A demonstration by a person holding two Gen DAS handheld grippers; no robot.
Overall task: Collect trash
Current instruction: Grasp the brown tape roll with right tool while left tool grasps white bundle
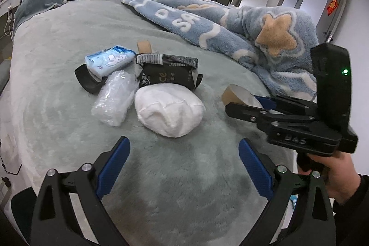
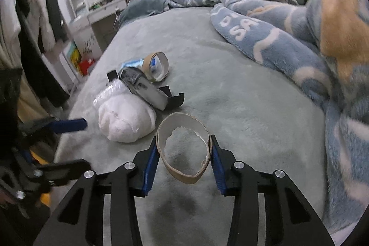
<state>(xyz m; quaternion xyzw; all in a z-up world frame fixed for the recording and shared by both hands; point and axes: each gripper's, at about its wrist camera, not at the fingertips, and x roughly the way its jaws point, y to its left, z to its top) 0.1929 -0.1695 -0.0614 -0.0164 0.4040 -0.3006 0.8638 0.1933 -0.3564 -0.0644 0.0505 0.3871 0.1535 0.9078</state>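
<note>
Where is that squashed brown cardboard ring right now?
In the right wrist view the squashed brown cardboard ring sits pinched in the right tool, beside the white plush lump.

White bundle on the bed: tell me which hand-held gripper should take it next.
Left. The left hand-held gripper is open, empty and faces the white bundle. The right hand-held gripper is shut on a cardboard ring.

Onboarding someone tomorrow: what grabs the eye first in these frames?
The right gripper, low in its own view, pinches a torn cardboard ring above the grey bed cover. Beyond it, the trash pile: white plush lump, black wrapper, blue tissue pack. The left gripper is open and empty.
</note>
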